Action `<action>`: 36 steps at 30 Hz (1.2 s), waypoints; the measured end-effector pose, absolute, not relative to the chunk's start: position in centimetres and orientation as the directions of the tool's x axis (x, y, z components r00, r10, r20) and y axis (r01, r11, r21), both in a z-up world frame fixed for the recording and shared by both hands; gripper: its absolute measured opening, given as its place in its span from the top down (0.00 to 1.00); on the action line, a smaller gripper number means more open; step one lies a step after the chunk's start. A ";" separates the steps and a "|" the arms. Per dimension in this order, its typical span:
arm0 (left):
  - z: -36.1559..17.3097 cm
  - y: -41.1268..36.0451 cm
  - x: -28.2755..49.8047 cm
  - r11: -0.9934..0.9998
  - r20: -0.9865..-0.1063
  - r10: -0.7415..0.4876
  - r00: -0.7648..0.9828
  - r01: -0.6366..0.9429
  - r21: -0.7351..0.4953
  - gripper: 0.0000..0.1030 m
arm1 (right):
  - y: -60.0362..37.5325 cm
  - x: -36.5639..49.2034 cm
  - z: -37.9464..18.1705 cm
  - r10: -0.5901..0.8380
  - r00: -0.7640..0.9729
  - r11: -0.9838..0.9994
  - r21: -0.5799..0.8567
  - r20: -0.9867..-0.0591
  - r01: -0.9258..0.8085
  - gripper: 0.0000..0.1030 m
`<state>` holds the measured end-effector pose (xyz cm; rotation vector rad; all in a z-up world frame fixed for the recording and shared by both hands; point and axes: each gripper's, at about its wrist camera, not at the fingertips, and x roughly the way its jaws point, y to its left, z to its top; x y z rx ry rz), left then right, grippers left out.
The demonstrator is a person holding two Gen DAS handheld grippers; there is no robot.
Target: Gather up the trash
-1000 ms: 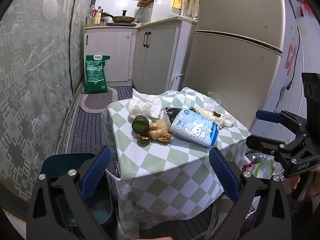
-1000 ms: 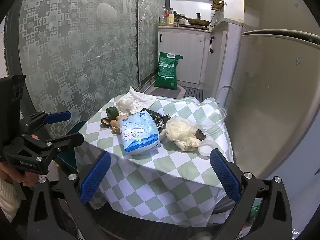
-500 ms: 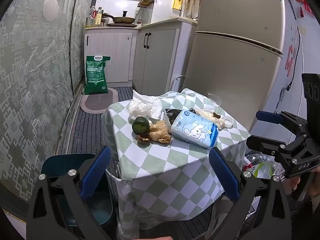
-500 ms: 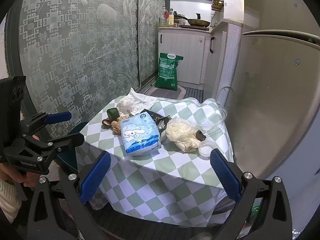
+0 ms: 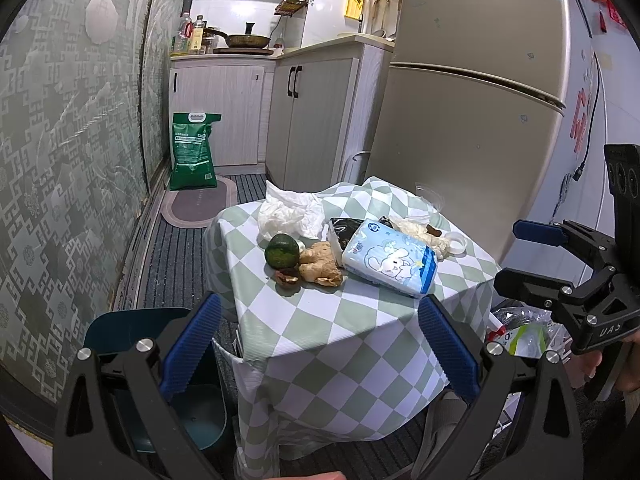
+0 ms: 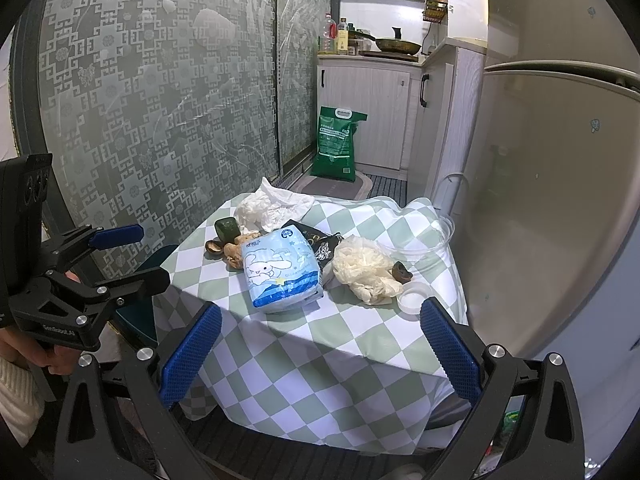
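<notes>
Left wrist view shows almost no change from a second ago: both claws only drift slightly nearer the worktop (image 5: pixel 304 320), so collecting has not begun. Left claw (image 5: pixel 320 344) and right claw (image 6: pixel 320 344) are wide open and empty. Tissue pack (image 6: pixel 282 270), crumpled white wrapper (image 6: pixel 362 268) and peels lie untouched on it.

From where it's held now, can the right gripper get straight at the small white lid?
Probably yes. The right gripper is open and empty, and the white lid sits at the table's near edge beside the crumpled plastic, with nothing between.
</notes>
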<state>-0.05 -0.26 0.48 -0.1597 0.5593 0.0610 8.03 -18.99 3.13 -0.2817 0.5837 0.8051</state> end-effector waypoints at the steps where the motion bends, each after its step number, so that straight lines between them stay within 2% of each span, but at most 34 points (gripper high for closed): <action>1: 0.5 -0.3 0.0 0.986 -0.532 0.015 0.846 -0.102 -0.134 0.03 | -19.0 8.1 3.1 0.594 0.548 0.668 -0.019 -0.589 -0.744 0.02; 36: 0.6 -0.1 -0.1 0.987 -0.530 0.017 0.848 -0.099 -0.126 0.03 | -18.9 7.8 3.3 0.595 0.547 0.665 -0.021 -0.589 -0.746 0.02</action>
